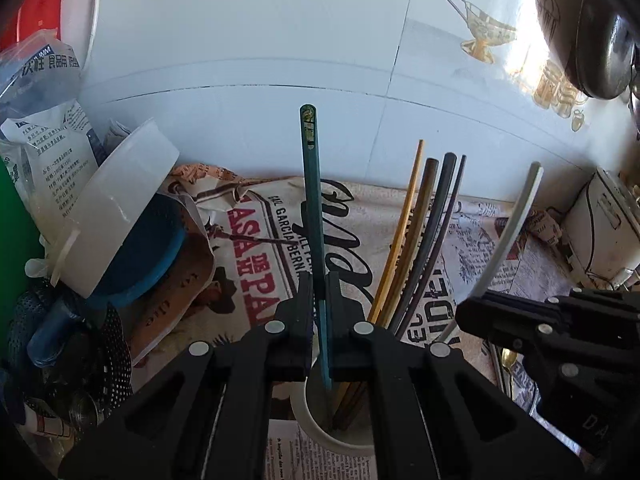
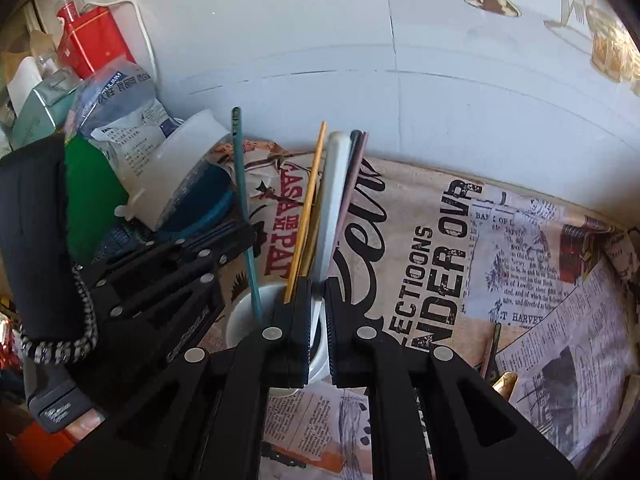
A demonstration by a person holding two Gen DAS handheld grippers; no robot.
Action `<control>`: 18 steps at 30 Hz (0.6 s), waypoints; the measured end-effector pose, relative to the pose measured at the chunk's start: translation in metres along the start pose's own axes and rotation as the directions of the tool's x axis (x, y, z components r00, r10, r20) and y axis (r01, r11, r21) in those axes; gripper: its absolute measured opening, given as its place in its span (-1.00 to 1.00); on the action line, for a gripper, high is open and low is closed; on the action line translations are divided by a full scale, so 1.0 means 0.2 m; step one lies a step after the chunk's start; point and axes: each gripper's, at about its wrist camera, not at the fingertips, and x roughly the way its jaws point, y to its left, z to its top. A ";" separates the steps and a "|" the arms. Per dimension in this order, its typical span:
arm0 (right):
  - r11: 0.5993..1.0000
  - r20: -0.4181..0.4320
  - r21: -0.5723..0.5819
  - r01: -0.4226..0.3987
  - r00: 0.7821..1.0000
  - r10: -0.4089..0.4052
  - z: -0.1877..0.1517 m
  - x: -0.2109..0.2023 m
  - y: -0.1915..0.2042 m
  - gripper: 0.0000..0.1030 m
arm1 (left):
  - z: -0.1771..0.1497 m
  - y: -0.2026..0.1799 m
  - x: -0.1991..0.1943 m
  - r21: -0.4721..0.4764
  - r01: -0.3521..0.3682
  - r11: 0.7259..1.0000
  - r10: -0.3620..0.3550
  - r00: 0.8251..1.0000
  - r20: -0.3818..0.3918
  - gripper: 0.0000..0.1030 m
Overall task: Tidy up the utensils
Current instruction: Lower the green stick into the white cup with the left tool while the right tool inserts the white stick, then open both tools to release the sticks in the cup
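I have one chopstick in each claw, both lined up over the white cup (image 1: 320,424) that stands on the newspaper-print cloth (image 2: 520,264) covering the bench. The left claw (image 1: 319,292) is clamped on the teal chopstick (image 1: 312,200), gripped low on the shaft so the lower tip already sits inside the cup mouth while the long upper part stands nearly upright above the jaws. The right claw (image 2: 318,300) holds the white chopstick (image 2: 334,200) the same way, with its jaws pressed on the shaft; the lower end reaches the cup rim.

The low grip is deliberate, in my judgement: it keeps the tip steady for entry into a narrow opening.

The cup already holds a bundle of yellow, brown and dark chopsticks (image 1: 424,240), fanned toward the right. They crowd the opening, so each new stick must drop beside them, not onto them.

Around the cup: a translucent tub (image 1: 116,208) tipped over a blue lid to the left, packets behind it, a gold spoon (image 2: 505,380) on the cloth to the right.
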 end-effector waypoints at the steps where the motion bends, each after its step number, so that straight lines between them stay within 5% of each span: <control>1: 1.000 -0.003 0.002 0.002 1.000 -0.002 0.00 0.01 0.00 -0.85 | -0.01 0.00 0.00 0.002 -0.001 1.000 0.001 1.000 -0.008 -0.93; 10: 1.000 -0.049 0.003 -0.015 0.999 0.015 0.00 -0.01 -0.04 -0.82 | -0.05 -0.04 -0.03 0.027 -0.026 0.999 0.028 0.997 -0.065 -0.93; 18: 0.999 -0.012 -0.044 0.007 1.000 -0.008 -0.05 -0.18 -0.09 -0.78 | -0.05 -0.10 -0.19 0.028 -0.056 0.998 0.057 0.998 -0.042 -0.82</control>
